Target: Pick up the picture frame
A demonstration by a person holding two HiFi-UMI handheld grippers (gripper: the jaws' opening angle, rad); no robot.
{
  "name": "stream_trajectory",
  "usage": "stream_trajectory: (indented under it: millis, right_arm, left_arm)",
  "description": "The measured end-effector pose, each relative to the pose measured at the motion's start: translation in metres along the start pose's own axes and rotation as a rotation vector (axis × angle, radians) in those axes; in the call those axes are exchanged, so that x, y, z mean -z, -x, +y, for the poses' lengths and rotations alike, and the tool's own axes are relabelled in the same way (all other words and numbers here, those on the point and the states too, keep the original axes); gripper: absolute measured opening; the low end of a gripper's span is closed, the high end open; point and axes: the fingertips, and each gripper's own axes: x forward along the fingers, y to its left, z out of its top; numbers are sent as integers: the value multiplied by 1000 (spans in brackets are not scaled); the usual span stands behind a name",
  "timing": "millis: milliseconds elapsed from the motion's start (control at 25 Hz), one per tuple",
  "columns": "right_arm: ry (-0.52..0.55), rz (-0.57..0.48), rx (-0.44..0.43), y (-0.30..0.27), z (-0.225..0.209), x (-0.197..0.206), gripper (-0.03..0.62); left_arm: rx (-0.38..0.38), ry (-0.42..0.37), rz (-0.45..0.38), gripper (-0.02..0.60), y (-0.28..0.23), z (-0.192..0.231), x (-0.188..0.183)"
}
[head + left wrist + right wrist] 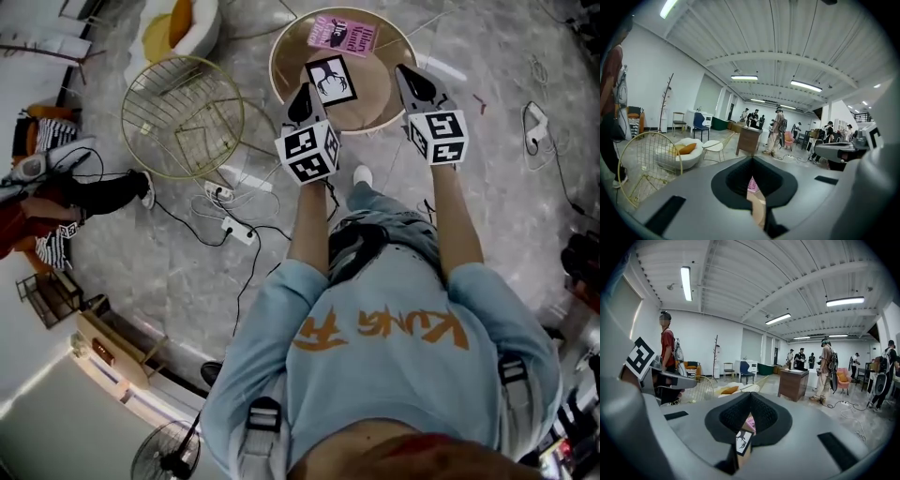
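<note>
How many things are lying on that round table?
2 on the table: a picture frame mid-table and a pink book at the far edge. The left gripper and right gripper cover bits of the top, so more may be hidden.

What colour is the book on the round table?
The book is pink with black lettering, clearest in the head view.

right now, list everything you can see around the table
table: 1, round, wood, top centre
frame: 1, black, white picture, on table
booklet: 1, pink, table's far side
wire chair: 1, gold, left of table
armchair: 1, white, orange cushion, top left
power strips: 2, white, floor
fan: 1, black, bottom left
bystander: 1, dark trousers, far left
left gripper: 1, black, shut, empty, left of frame
right gripper: 1, black, shut, empty, right of frame
</note>
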Motion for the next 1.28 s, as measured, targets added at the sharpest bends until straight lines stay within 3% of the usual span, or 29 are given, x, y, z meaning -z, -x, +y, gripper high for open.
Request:
stream_trajectory:
  millis: [200,560,1280]
  right_arm:
    - [-46,6,20,-38,-43,-1,-3]
    - [-101,33,-76,-85,-27,6,-2]
    - [-191,274,-104,-155,2,113,-2]
  left_arm:
    - [5,-23,21,19,-44,-6,-9]
    - [-51,-38,88,18,-64,19,-9]
    - [-38,110,379,20,-118,74,117]
